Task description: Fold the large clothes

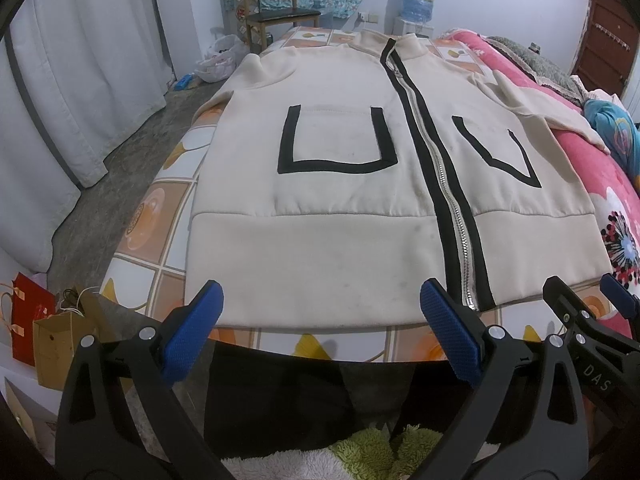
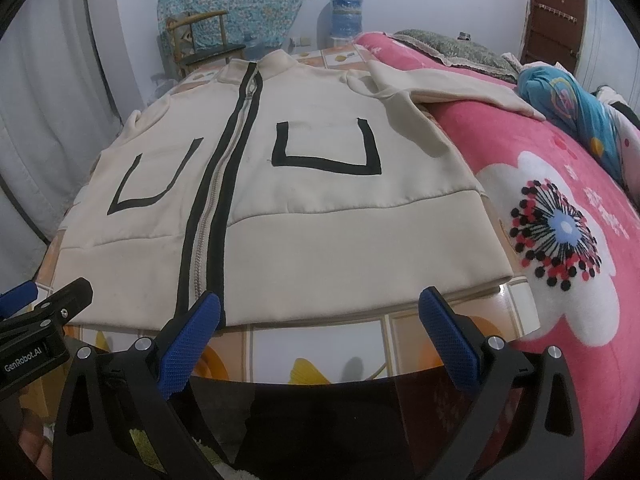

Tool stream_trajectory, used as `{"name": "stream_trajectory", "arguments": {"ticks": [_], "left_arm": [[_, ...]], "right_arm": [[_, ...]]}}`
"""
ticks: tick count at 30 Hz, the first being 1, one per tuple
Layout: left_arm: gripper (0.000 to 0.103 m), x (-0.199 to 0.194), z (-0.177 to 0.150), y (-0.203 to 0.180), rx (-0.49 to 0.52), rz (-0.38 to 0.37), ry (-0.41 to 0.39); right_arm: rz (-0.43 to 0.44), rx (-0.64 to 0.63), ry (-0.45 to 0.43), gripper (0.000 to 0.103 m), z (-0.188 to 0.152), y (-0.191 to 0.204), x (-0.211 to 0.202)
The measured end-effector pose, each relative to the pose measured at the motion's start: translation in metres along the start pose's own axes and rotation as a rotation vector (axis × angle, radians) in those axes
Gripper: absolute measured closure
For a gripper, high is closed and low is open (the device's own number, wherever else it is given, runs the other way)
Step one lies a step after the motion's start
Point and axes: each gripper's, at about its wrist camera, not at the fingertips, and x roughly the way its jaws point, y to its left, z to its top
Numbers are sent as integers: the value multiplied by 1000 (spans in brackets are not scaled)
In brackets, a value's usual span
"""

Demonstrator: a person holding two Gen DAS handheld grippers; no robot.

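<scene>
Even, cool indoor light; sharp centres, heavy fisheye bend at the edges.

Soft diffuse light falls from above, with only faint shadows under the jacket hem and the gripper fingers. There is no harsh glare, only a slight sheen on the zipper. Black vignette arcs cut the corners, straight lines bow outward, and the far wall looks mildly soft and noisy.

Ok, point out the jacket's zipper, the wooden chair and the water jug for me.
zipper [image 1: 448, 184]: left wrist view, on the metal teeth, mid-jacket.
wooden chair [image 1: 285, 16]: left wrist view, on the dark seat.
water jug [image 2: 346, 16]: right wrist view, on the blue bottle's body.
</scene>
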Motion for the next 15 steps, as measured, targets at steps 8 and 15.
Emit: {"name": "stream_trajectory", "arguments": {"ticks": [8,15], "left_arm": [[7,0,0,-1,0,-1,1],[7,-1,-1,1,6,-2,4]], "right_arm": [[-2,-2,1,6,-1,0,1],[-3,2,10,6,-4,-1,6]]}}
